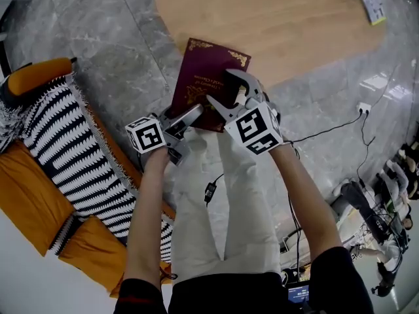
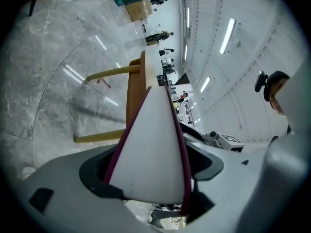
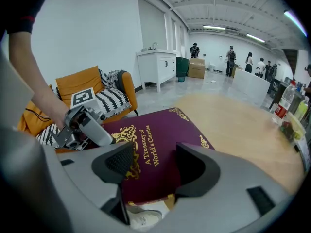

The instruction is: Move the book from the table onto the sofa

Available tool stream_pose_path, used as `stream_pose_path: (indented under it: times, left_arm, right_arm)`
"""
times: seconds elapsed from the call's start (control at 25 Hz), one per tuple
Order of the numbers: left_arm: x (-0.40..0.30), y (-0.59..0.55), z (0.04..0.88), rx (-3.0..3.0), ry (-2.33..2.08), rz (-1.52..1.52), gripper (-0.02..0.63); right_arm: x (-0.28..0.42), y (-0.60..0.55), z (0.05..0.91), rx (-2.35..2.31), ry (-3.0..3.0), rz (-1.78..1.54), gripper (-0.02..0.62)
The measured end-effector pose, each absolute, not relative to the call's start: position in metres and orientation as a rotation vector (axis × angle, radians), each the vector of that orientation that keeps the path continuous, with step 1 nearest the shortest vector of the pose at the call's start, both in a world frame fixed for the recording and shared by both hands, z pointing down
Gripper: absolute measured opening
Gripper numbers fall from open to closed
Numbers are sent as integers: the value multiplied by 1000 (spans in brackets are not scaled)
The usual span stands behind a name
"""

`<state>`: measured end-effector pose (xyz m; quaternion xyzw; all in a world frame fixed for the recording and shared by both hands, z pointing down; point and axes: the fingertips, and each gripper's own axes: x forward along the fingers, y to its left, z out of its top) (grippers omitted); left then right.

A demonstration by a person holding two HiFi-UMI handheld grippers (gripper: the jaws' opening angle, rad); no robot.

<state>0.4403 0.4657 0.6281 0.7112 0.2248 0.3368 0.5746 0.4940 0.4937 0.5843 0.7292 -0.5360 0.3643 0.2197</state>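
Head view: maroon book with gold corner ornaments sits mid-frame, slightly above centre, held clear of any surface. Its upper edge overlaps the curved rim of the wooden table in the picture; the rest is over grey marble floor

Left gripper: jaws closed on the book's lower left edge. Its own view shows the white page block and maroon boards wedged tight between the two pads, filling the gap

Right gripper: jaws spread wide over the lower right part of the cover, nothing clamped. In its own view both dark pads stand apart with the cover showing between and beyond them; the gold title reads "A Treasury of World's Classics". Whether the pads touch the cover I cannot tell

Orange sofa runs down the left side of the head view, draped with a black-and-white striped throw. It lies to the left of the book and well apart from it. The right gripper view puts the sofa at mid-left, behind the left gripper

Person's light trousers fill the lower centre, directly under both grippers
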Motion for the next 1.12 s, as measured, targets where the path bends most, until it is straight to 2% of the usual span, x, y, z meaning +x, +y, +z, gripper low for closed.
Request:
stream_pose_path:
  times: [0.2, 0.4, 0.76, 1.0, 1.12]
  left_arm:
    - [439, 465, 628, 1645, 534, 769, 385]
    - [438, 465, 629, 1666, 513, 792, 313]
    - [436, 460, 621, 1746, 496, 830, 287]
    - [431, 454, 609, 1803, 463, 857, 282]
    - [426, 448, 601, 1820, 433, 875, 279]
  right_arm:
    - [494, 494, 585, 2015, -1477, 1001, 276]
    - [494, 493, 586, 2005, -1479, 1004, 276]
    - [495, 494, 584, 1984, -1472, 1037, 275]
    - [497, 496, 575, 1948, -1479, 1079, 204]
    - [498, 498, 565, 1961, -1468, 1090, 105]
